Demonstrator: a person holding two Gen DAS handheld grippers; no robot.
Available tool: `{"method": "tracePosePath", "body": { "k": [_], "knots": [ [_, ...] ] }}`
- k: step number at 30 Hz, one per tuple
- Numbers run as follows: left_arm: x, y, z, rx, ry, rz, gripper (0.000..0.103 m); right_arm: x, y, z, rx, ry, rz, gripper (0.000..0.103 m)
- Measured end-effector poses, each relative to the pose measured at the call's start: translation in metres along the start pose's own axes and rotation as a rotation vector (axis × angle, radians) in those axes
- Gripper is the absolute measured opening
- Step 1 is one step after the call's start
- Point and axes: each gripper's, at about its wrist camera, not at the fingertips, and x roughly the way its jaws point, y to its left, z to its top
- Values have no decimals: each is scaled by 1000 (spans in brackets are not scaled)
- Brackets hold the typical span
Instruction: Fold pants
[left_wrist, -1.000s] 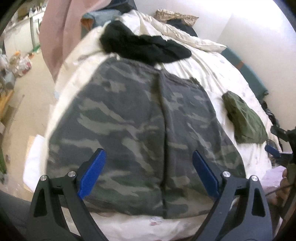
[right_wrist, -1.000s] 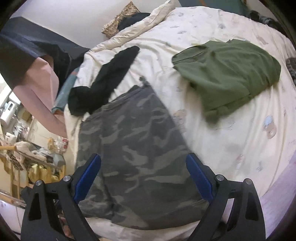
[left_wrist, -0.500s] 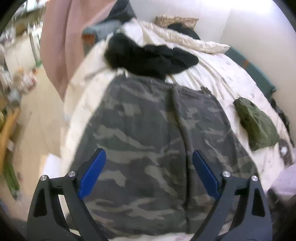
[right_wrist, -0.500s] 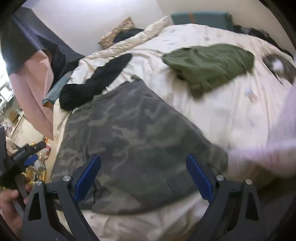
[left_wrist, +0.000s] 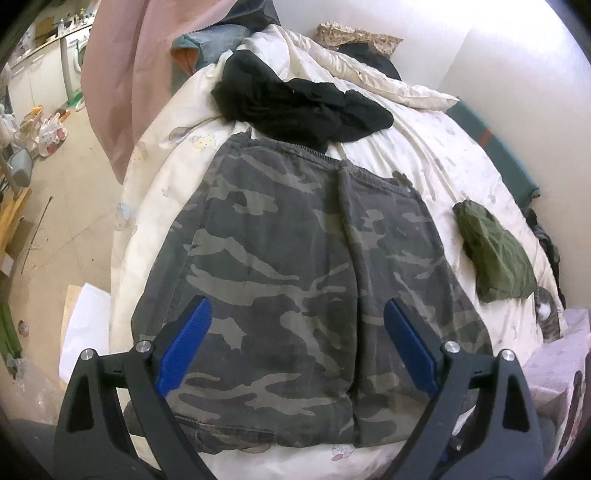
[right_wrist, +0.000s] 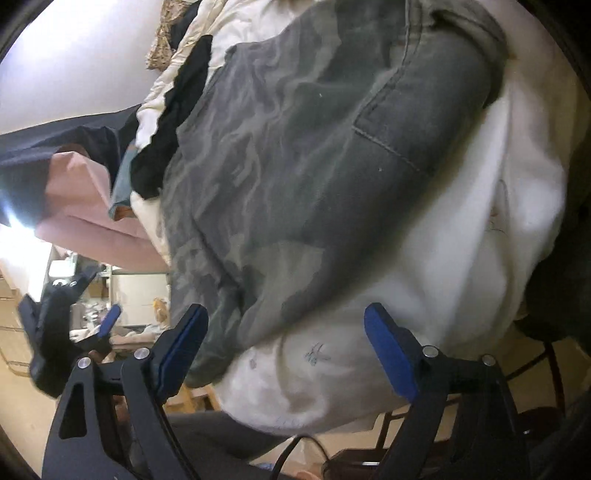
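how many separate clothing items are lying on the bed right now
3. The camo pants lie spread flat nearest the camera, a black garment is bunched just beyond their waistband, and a folded olive green garment sits to their right. More may be hidden near the pillows.

Bed covered by a cream quilt (left_wrist: 436, 155) with faint cartoon prints. A crumpled black garment (left_wrist: 295, 107) lies near the pillow end; a folded olive-green garment (left_wrist: 495, 254) sits toward the right edge, well apart from it. Pink fabric (left_wrist: 118, 74) hangs at left above a cluttered floor (left_wrist: 62, 192).
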Motion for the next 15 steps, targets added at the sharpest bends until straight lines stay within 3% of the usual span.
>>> {"method": "tracePosePath", "body": {
  "k": [2,9,15],
  "knots": [
    [3,1,-1,-1,10,10,93,0,-1,9,5,-49,-20,77],
    [7,4,-3,-10,22,20,93,-44,-31,60,150,-311,-123,76],
    [13,0,-6,12,21,40,93,-45,-36,77,191,-350,-132,73]
  ]
}}
